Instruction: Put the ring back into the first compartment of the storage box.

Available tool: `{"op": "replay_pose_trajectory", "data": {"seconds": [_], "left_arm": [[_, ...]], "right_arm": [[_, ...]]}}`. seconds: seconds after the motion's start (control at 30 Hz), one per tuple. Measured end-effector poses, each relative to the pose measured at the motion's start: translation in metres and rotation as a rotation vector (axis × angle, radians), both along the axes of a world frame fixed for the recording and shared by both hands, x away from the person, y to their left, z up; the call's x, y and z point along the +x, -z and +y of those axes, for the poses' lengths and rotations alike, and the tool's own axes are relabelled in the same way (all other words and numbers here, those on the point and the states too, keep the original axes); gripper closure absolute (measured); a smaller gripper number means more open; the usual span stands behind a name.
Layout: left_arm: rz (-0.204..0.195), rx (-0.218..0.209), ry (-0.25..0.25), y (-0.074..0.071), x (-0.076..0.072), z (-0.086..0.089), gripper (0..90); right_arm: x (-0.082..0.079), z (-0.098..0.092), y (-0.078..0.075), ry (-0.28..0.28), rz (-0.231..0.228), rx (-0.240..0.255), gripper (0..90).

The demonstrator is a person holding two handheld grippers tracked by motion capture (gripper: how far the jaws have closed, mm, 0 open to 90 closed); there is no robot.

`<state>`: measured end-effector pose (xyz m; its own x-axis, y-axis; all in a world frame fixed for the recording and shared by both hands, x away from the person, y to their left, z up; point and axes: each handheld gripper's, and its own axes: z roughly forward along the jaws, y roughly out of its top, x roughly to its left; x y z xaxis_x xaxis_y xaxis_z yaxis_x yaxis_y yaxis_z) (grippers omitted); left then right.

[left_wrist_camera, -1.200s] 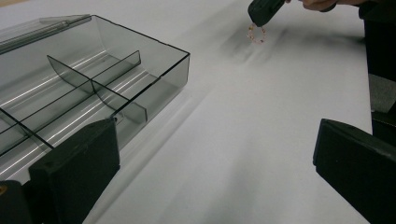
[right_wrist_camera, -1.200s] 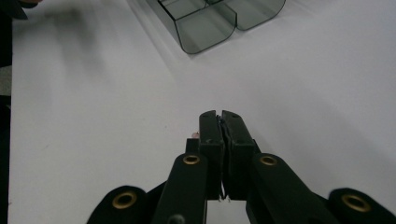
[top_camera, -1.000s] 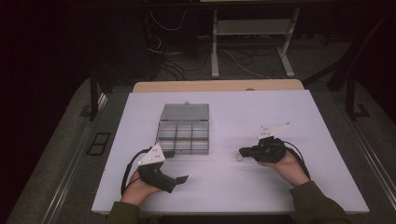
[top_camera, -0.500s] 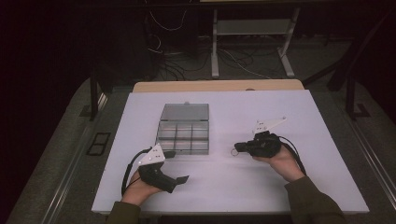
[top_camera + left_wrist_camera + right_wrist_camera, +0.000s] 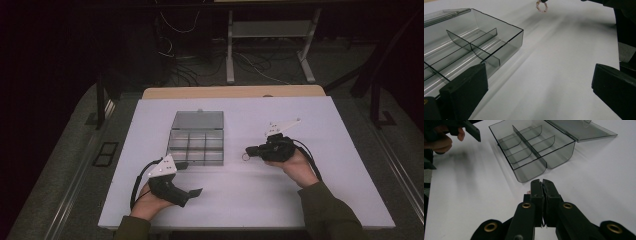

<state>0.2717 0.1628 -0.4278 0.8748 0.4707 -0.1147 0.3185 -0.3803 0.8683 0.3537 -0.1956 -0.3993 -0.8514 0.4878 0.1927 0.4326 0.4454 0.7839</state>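
Ring [image 5: 245,156] pinched at the tips of the right gripper [image 5: 251,152], jaws pressed together on it; from the left gripper view, dangles as a small beaded loop [image 5: 541,6], seemingly clear of the table [image 5: 310,120], though hard to tell. Box [image 5: 196,140] lies to the left of the ring, lid thrown open at the far side, compartments bare. Long axis of the right gripper points leftward across the table, roughly at the box's near right corner. Right hand [image 5: 295,167] the nearer one to carry the ring over the wall. Left gripper [image 5: 192,178] just before the box's near edge, jaws wide apart, holding nothing.
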Motion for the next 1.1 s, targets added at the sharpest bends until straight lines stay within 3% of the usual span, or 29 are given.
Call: {"op": "replay_pose_trajectory", "data": {"seconds": [0.5,1.1], "left_arm": [[0.001,-0.006,0.003,0.000,0.000,0.000,0.0],[0.002,-0.022,0.002,-0.001,0.000,0.001,0.0]], "right_arm": [[0.018,0.017,-0.014,0.010,-0.017,0.019,87.3],[0.041,0.055,-0.023,-0.005,-0.019,0.021,87.3]]}}
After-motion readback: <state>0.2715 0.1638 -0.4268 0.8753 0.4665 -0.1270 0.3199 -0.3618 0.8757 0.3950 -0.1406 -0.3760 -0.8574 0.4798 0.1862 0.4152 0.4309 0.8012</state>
